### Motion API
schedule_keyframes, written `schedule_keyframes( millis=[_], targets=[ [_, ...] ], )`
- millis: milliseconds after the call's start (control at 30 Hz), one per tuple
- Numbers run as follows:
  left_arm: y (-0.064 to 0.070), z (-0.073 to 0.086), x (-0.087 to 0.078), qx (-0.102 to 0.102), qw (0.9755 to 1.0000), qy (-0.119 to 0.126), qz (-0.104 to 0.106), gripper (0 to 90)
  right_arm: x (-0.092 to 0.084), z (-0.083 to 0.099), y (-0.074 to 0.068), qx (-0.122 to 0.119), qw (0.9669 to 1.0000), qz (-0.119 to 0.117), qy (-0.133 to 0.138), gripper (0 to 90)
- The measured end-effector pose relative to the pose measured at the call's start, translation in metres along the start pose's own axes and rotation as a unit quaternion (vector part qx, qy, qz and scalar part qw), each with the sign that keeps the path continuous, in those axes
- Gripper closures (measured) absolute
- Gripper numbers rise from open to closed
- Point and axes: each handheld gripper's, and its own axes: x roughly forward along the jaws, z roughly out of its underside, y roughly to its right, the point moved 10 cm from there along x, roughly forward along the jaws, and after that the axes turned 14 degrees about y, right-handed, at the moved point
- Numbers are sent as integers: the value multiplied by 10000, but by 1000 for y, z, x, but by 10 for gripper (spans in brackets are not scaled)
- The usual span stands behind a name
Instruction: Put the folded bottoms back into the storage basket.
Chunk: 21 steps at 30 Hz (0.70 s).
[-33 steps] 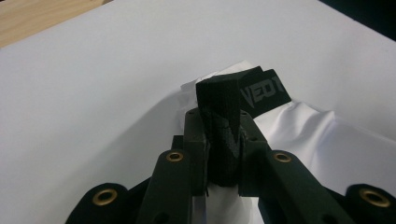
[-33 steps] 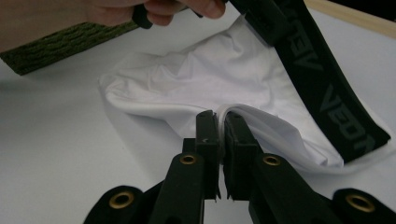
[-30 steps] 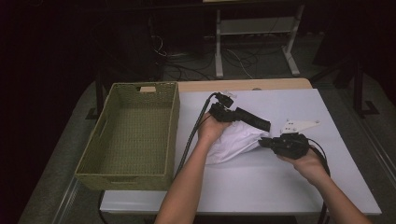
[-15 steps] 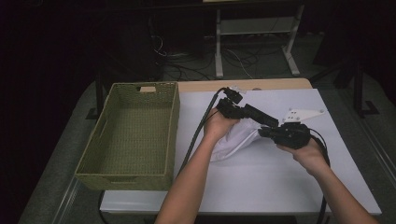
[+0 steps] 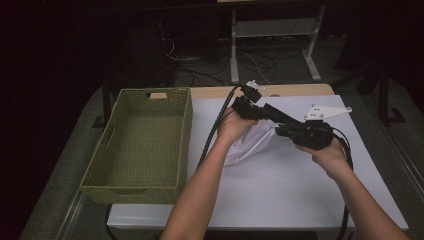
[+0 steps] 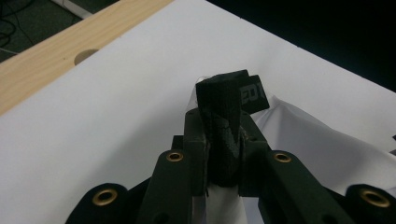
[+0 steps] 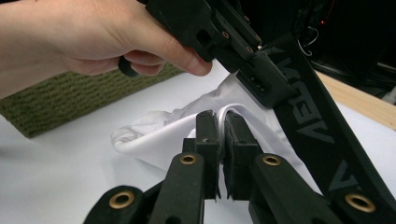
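Soft white garment [image 5: 250, 145] with a stiff black lettered waistband [image 7: 322, 126], bunched up over the white table [image 5: 280, 200]. Left gripper [image 6: 224, 140] is clamped on the waistband, right gripper [image 7: 219, 140] pinches a thin white fold. Woven green basket [image 5: 140, 145] sits off left.

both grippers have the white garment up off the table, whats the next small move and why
Probably carry it left toward the basket: the left gripper is shut on the black waistband, the right gripper on the white garment, whose lower part touches the table.
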Motion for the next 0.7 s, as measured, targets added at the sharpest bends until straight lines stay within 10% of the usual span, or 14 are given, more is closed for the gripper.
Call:
schedule_keyframes(
  millis=[700],
  targets=[
    [3,-48,-39,106,9998,152,-46,769,6,-53,-6,-302,9994,-107,147,843]
  ],
)
